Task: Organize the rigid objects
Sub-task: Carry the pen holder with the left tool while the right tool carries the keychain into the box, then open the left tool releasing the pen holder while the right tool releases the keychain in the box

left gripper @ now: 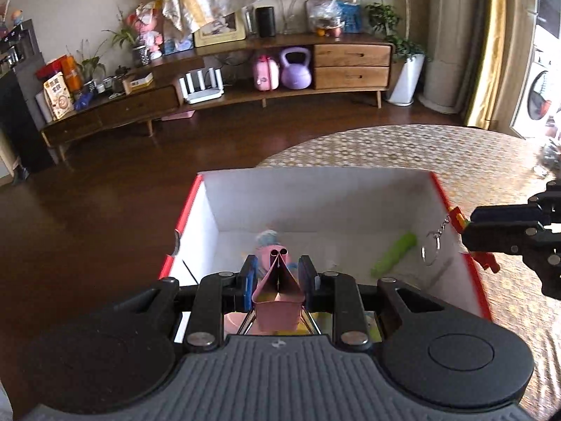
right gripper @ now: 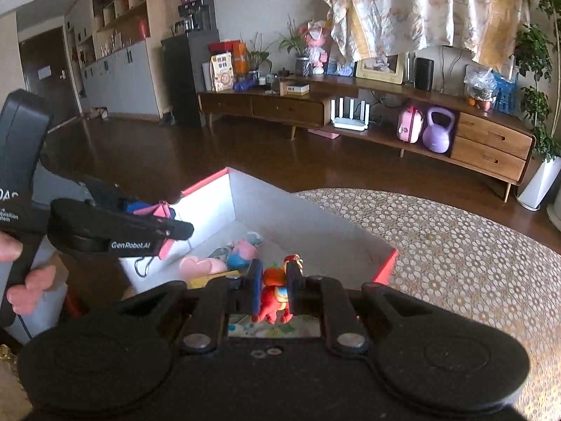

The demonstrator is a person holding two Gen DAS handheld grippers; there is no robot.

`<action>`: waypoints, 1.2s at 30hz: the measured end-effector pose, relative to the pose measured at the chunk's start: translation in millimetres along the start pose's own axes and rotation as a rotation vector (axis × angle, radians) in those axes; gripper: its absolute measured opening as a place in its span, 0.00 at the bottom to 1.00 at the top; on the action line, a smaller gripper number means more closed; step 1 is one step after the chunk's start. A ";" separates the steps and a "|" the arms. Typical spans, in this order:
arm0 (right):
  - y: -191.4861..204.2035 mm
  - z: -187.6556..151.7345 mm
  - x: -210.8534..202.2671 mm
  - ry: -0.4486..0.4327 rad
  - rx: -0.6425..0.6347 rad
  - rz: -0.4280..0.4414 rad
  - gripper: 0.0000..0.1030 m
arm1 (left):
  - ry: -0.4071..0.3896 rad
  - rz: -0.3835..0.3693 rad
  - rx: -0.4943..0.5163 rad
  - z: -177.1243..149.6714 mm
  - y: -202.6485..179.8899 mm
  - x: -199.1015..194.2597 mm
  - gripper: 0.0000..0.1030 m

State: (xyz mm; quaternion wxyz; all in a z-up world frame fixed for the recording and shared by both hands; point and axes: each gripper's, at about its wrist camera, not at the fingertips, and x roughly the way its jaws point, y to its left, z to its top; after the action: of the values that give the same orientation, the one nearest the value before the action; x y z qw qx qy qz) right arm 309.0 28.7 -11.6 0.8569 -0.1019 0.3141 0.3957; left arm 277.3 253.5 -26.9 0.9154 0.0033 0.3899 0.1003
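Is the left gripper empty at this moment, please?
No, the left gripper is shut on a pink binder clip above the red-edged box.

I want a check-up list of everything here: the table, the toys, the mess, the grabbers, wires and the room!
Surface: patterned tablecloth on a round table.
Job's things: red-edged white box; pink binder clip; red toy keychain; green toy and pink heart inside the box.
Clutter: nothing seen on the table.
Grippers: left gripper jaws shut on the clip; right gripper jaws shut on the keychain, both over the box.
Cables: nothing seen.
Surroundings: wooden sideboard, purple kettlebell.
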 end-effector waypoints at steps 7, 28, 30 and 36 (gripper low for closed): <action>-4.0 2.2 47.2 0.049 -0.016 -0.010 0.12 | 0.025 0.014 0.008 7.7 5.7 37.8 0.24; 6.6 -20.9 104.9 0.202 -0.107 -0.024 0.20 | 0.182 -0.009 0.057 -4.9 -4.7 94.4 0.24; 5.3 -20.9 102.3 0.198 -0.094 -0.019 0.22 | 0.189 -0.004 0.058 -3.7 -4.3 94.3 0.24; 4.6 -20.9 86.3 0.181 -0.069 0.001 0.33 | 0.166 -0.005 0.051 -3.3 -8.3 80.6 0.24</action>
State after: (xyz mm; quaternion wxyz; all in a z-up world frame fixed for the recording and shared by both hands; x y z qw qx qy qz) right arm 338.3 75.9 -81.0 0.8209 -0.1666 0.3763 0.3958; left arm 330.9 260.2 -87.4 0.8797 0.0175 0.4670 0.0881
